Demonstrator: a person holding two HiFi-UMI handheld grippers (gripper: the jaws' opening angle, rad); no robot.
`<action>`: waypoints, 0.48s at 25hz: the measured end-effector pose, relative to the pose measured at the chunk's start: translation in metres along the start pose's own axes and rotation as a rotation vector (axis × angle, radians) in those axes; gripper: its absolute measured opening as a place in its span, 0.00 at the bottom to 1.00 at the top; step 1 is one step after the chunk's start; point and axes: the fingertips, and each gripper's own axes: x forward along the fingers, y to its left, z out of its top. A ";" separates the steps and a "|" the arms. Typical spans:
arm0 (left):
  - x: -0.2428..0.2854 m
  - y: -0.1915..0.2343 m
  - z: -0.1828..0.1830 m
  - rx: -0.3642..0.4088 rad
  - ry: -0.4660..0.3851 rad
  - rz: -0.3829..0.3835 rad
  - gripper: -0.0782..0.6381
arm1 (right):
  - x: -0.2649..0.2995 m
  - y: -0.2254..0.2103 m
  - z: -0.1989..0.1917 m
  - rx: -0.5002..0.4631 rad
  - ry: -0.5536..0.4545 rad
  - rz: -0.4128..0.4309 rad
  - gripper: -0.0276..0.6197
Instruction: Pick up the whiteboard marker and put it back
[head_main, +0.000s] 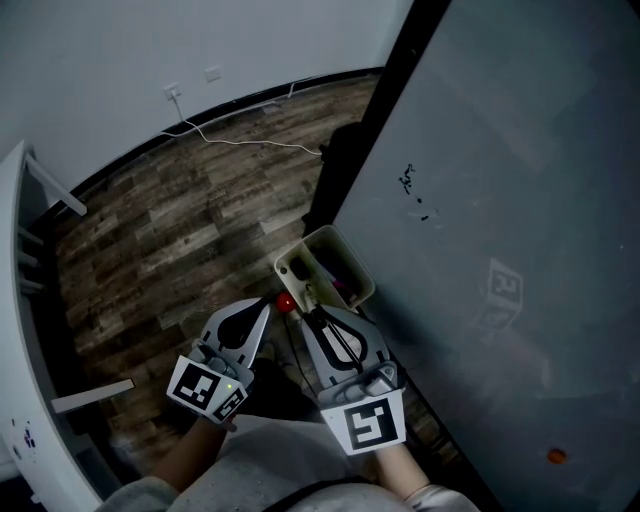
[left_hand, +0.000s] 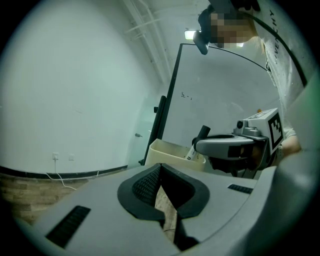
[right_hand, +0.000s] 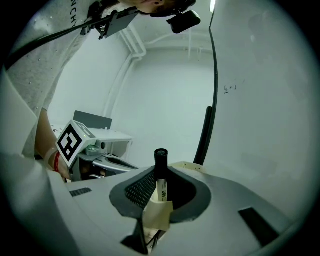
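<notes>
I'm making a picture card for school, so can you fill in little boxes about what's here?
right gripper: shut on the white whiteboard marker with a black cap
left gripper: shut, nothing in it
beige plastic holder box: at the edge of the grey whiteboard, just ahead of the right gripper
marker put back: not yet
floor: brown wood planks

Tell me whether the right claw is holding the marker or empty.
Holding it: the black-capped white whiteboard marker stands upright, clamped in the right claw.
</notes>
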 end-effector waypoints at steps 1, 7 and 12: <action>0.000 0.000 -0.001 -0.001 0.001 0.001 0.13 | 0.000 0.000 -0.001 -0.003 0.000 -0.002 0.16; -0.003 0.000 -0.005 -0.005 0.006 0.003 0.13 | 0.000 0.001 -0.007 -0.013 0.004 -0.015 0.16; -0.004 -0.002 -0.009 -0.008 0.014 0.001 0.13 | 0.000 0.002 -0.011 -0.021 0.008 -0.023 0.16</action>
